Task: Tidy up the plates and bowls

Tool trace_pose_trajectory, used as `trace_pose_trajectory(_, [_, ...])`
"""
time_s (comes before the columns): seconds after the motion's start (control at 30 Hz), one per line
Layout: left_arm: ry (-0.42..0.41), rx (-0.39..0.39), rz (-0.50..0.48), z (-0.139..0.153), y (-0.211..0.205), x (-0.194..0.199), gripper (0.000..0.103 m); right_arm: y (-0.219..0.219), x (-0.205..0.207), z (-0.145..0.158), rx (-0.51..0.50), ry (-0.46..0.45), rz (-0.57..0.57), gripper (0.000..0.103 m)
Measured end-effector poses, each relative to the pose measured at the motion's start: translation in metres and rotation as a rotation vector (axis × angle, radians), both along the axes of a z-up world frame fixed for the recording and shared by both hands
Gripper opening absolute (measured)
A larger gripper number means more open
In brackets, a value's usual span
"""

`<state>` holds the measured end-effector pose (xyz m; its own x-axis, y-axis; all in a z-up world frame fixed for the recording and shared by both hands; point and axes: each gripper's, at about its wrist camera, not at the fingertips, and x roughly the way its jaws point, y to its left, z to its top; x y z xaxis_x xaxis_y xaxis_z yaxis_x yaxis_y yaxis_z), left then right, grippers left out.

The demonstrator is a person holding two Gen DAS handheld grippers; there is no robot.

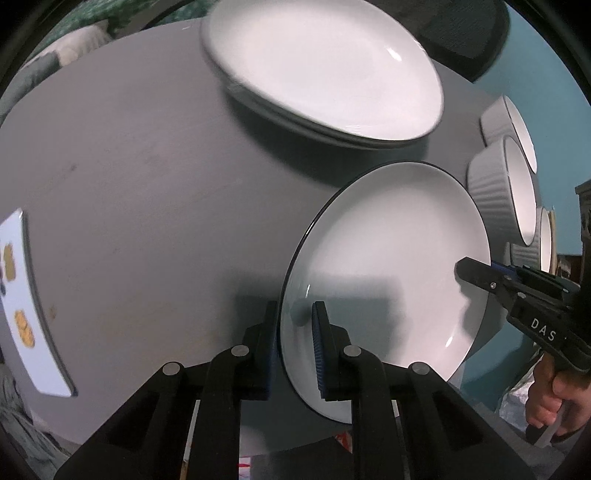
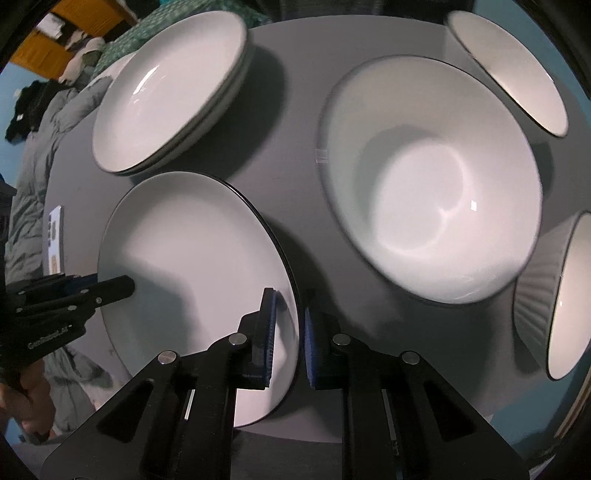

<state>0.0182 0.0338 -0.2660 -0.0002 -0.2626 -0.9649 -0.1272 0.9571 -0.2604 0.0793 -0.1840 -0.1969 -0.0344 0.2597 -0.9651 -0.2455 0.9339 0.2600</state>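
Observation:
A white plate with a dark rim [image 1: 388,258] is held between both grippers above the grey round table [image 1: 147,184]. My left gripper [image 1: 295,350] is shut on its near-left rim. My right gripper [image 2: 290,336] has its jaws on either side of the plate's [image 2: 192,266] opposite rim, closed on it; it also shows in the left wrist view [image 1: 476,271]. A stack of white plates [image 1: 325,70] sits behind, also in the right wrist view [image 2: 170,88].
Ribbed white bowls [image 1: 502,188] stand at the table's right side. A large white bowl [image 2: 432,177] and other bowls [image 2: 509,70] surround my right gripper. A white phone-like card [image 1: 26,306] lies at the table's left edge. A black chair [image 1: 461,33] stands behind.

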Motion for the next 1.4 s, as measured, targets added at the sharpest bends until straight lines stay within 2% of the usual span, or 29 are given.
trace_pose_trajectory(0.37, [0.018, 0.021, 0.067, 0.001, 0.032, -0.02, 0.016, 0.046, 0.004, -0.007, 0.021, 0.007, 0.116, 0.014])
trace_pose_trajectory(0.5, [0.006, 0.015, 0.066, 0.002, 0.034, -0.021, 0.016, 0.039, 0.005, -0.005, 0.018, 0.001, 0.122, 0.014])
trace_pose_trajectory(0.57, [0.003, 0.002, 0.071, 0.003, 0.029, -0.025, 0.016, 0.037, 0.001, -0.008, 0.016, 0.003, 0.116, 0.014])
trace_pose_trajectory(0.63, [0.002, -0.003, 0.071, -0.004, 0.006, -0.018, 0.016, 0.036, 0.004, -0.012, 0.013, 0.017, 0.105, 0.014])
trace_pose_trajectory(0.93, [0.001, -0.024, 0.046, -0.005, 0.014, -0.012, 0.018, 0.013, 0.012, -0.012, 0.091, 0.045, 0.03, 0.014])
trace_pose_trajectory(1.03, [-0.001, -0.029, 0.033, -0.005, 0.012, -0.015, 0.018, 0.013, 0.014, -0.013, 0.105, 0.057, 0.011, 0.018])
trace_pose_trajectory(1.4, [0.002, -0.05, 0.016, -0.007, 0.012, -0.014, 0.018, -0.003, 0.0, -0.014, 0.113, 0.069, -0.037, 0.018])
